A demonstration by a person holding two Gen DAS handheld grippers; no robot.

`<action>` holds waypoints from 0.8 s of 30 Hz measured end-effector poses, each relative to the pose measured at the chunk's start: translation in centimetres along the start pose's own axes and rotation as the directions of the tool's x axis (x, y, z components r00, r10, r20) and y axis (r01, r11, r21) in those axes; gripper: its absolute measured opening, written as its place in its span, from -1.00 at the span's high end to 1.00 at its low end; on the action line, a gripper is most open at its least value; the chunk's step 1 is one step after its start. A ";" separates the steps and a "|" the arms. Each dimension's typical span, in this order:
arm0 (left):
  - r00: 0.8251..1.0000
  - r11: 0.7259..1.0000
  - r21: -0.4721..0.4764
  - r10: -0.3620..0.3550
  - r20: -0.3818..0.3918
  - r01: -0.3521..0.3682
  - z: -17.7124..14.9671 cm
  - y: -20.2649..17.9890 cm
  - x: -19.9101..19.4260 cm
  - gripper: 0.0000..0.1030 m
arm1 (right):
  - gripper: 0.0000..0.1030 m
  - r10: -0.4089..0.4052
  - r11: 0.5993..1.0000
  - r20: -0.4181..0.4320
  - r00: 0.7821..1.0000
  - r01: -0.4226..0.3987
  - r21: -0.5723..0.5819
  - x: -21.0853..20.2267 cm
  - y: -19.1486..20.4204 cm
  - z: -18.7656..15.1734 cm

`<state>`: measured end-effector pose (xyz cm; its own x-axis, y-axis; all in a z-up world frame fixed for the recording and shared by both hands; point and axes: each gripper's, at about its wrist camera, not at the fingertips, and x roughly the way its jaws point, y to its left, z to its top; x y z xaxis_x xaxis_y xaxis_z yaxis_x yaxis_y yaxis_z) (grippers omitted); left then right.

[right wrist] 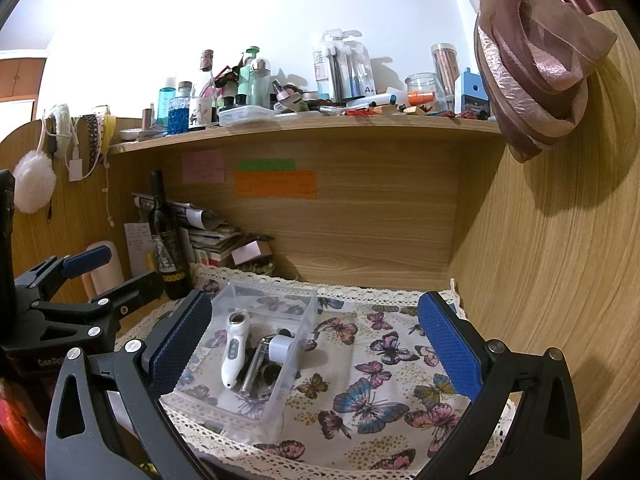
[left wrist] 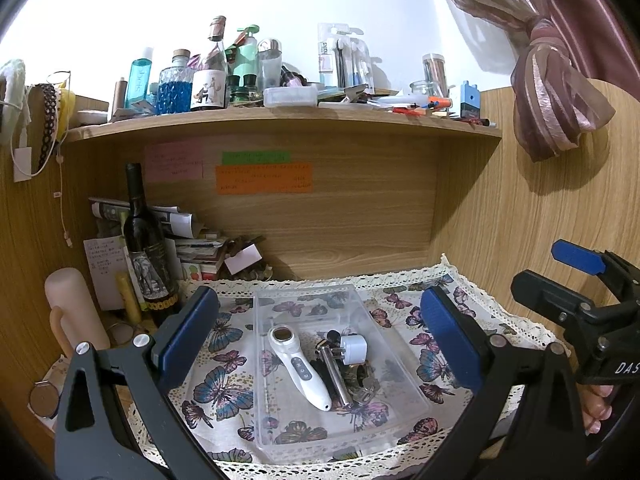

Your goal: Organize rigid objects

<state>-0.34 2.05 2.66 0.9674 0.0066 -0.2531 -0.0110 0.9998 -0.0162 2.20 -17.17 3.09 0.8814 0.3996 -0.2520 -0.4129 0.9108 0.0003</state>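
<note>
A clear plastic box (left wrist: 280,436) sits on the butterfly cloth (left wrist: 224,392). It holds a white handheld device (left wrist: 298,368), a white plug adapter (left wrist: 354,348), a metal tube (left wrist: 334,376) and small dark items. My left gripper (left wrist: 320,340) is open above and astride the box, empty. My right gripper (right wrist: 316,344) is open and empty, to the right of the box (right wrist: 296,312); its left finger overlaps the box's left side in the right wrist view. The device (right wrist: 234,348) and adapter (right wrist: 280,346) show there too.
A dark wine bottle (left wrist: 144,248), a pink cylinder (left wrist: 74,304) and stacked papers (left wrist: 192,240) stand at the back left. A shelf (left wrist: 280,120) above carries several bottles and clutter. Wooden walls close in the back and right. A curtain (left wrist: 560,92) hangs at right.
</note>
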 end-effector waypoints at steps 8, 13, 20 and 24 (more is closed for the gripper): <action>1.000 1.000 -0.001 0.001 0.000 -0.001 0.0 0.0 0.0 -0.99 | -1.00 0.001 1.000 -0.001 1.000 -0.001 -0.001 0.0 0.0 0.0; 1.000 1.000 -0.001 -0.003 -0.001 0.003 0.0 0.0 0.0 -0.99 | -1.00 0.003 1.000 -0.003 1.000 -0.003 0.001 -0.1 0.1 0.0; 1.000 1.000 -0.011 -0.015 -0.008 0.015 0.0 -0.1 0.1 -0.99 | -1.00 0.001 1.000 -0.003 1.000 -0.001 0.002 -0.1 0.2 0.0; 1.000 1.000 -0.024 -0.020 -0.017 0.020 -0.1 -0.1 0.4 -0.99 | -1.00 0.000 1.000 -0.008 1.000 0.000 0.003 -0.1 0.3 0.0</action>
<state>-0.01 1.99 2.45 0.9630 -0.0141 -0.2692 0.0023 0.9990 -0.0441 1.97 -16.89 3.08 0.8795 0.3990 -0.2594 -0.4123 0.9110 0.0034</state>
